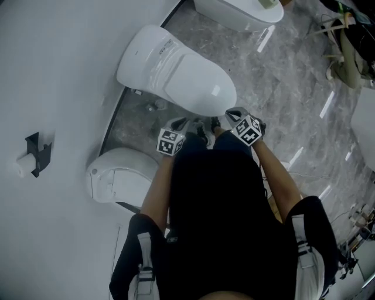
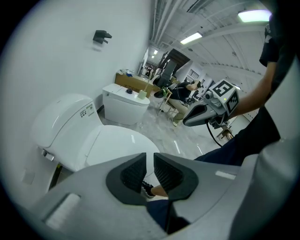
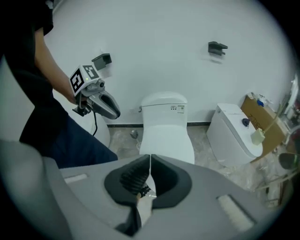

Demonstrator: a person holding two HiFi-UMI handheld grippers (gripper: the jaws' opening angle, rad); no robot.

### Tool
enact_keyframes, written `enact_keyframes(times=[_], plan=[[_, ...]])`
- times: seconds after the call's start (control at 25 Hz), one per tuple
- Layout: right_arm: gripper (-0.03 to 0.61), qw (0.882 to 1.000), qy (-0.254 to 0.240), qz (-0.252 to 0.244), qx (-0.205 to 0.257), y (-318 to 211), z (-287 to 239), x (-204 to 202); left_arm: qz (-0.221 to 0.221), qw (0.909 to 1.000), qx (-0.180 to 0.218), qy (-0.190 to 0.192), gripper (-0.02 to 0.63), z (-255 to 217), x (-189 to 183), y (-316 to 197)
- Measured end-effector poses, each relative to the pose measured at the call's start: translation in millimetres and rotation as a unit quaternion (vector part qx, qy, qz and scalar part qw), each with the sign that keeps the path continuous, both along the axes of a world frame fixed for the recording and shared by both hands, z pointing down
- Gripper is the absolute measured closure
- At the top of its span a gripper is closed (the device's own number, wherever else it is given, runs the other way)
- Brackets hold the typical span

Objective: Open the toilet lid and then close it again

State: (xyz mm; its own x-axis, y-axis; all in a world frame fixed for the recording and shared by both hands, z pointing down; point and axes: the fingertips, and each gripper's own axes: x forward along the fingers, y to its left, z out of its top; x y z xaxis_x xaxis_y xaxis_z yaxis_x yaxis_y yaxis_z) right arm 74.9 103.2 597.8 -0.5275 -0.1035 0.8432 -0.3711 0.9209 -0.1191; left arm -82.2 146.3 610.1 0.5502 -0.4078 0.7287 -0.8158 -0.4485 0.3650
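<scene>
The white toilet stands against the wall with its lid [image 1: 187, 79] down flat over the bowl; the same lid [image 3: 166, 136] lies straight ahead in the right gripper view and at lower left [image 2: 117, 145] in the left gripper view. Both grippers hang in the air just off the bowl's front end, touching nothing. My left gripper [image 1: 196, 126] [image 2: 150, 161] has a narrow gap between its pads, with nothing in it. My right gripper [image 1: 231, 114] [image 3: 150, 161] is shut, pads together and empty. Each gripper shows in the other's view, the left [image 3: 110, 110] and the right [image 2: 187, 121].
A second toilet [image 1: 234, 12] [image 3: 232, 133] stands beside the first, and another white fixture [image 1: 120, 176] sits on the other side. A black holder [image 1: 38, 153] juts from the wall. Cables and clutter [image 1: 345, 53] lie on the marble floor at the right. My legs are close behind the grippers.
</scene>
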Motion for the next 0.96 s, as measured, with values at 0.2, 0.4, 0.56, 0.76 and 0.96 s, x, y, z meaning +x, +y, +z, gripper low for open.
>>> enact_keyframes(times=[0.2,0.4,0.56,0.76,0.96], plan=[[0.571,0.998,-0.028,0.057,0.010,-2,-15,-6,0.007,0.9996,0.025,0.005,0.555,-14,-11,-5],[0.571,0.996,-0.045,0.077,0.024,-5,-27,-4,0.000,0.9985,0.052,0.014,0.555,-28,-7,-10],[0.571,0.995,-0.038,0.077,0.043,-6,-35,0,-0.022,0.9967,0.071,0.033,0.555,-35,1,-11],[0.571,0.995,-0.044,0.073,0.055,13,-51,-2,-0.021,0.9963,0.074,0.038,0.555,-34,18,5],[0.571,0.994,-0.053,0.078,0.059,23,-56,4,-0.029,0.9939,0.094,0.048,0.555,-50,29,10]])
